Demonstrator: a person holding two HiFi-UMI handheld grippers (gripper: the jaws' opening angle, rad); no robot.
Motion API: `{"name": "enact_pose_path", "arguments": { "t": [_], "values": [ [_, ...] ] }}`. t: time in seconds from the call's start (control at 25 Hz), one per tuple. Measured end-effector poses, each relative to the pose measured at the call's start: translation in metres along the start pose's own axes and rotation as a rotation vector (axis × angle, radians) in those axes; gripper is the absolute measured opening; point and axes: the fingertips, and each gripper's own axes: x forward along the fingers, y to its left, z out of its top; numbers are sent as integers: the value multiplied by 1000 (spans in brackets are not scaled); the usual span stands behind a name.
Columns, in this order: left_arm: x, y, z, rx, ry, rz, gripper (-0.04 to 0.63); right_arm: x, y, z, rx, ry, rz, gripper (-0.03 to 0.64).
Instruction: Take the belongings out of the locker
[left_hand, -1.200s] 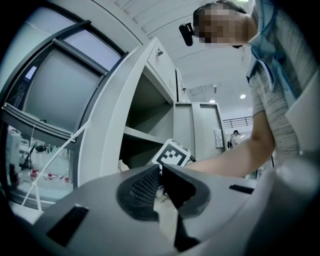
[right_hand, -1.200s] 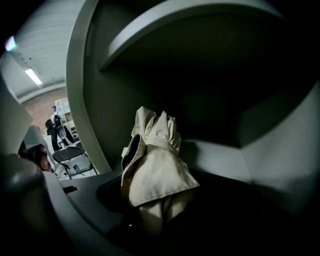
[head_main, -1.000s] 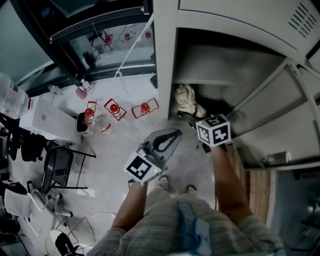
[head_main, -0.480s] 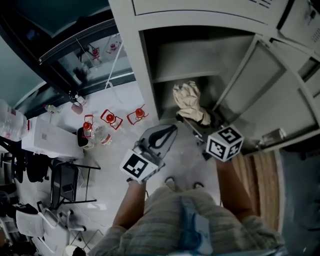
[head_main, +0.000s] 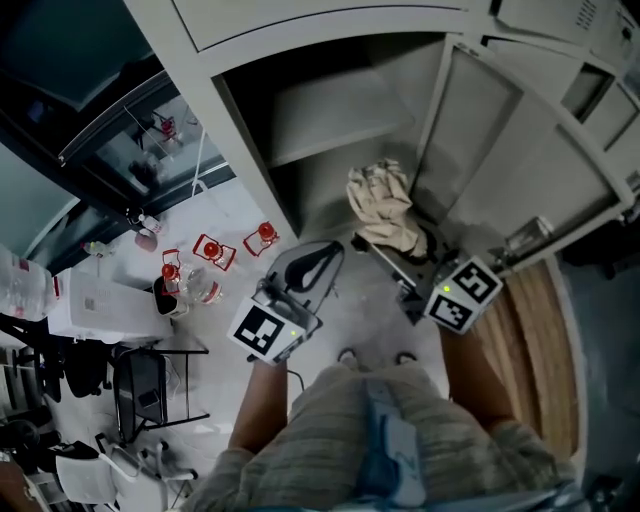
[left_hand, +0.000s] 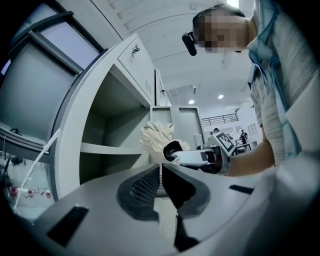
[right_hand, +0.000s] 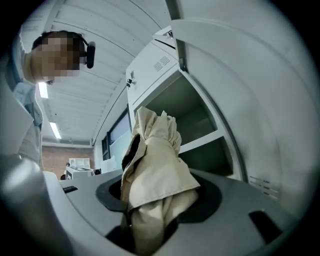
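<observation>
Cloth: a cream crumpled cloth (right_hand: 156, 172) hangs bunched at the mouth of the open compartment, below the shelf in the head view
Right tool: the right tool (right_hand: 150, 202) pinches the lower end of the cloth between its jaws, the folds spilling up and over them
Left tool: the left tool (left_hand: 161, 171) has its jaws pressed together with nothing between them, beside the right tool and apart from the cloth
Locker: a grey metal locker (head_main: 300, 40) stands open, with a flat shelf (head_main: 330, 115) across its inside and its door (head_main: 478, 115) swung out to the right
Floor: a pale glossy floor (head_main: 370, 310) lies under both tools, with a wood-toned strip (head_main: 545, 330) at the right
Room: small red-framed items (head_main: 215, 250) stand on the floor to the left, near a white box (head_main: 95, 300) and a black chair (head_main: 145, 385); a dark-framed glass wall (head_main: 120, 130) runs behind them
</observation>
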Motion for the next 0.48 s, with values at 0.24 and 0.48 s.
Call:
{"name": "enact_pose_path", "arguments": {
  "t": [0.24, 0.48],
  "values": [
    [6, -8, 12, 5, -18, -29, 5, -11, 14, 19, -84, -21, 22, 235],
    [5, -4, 17, 0, -29, -39, 5, -11, 20, 29, -134, -32, 58, 235]
  ]
}}
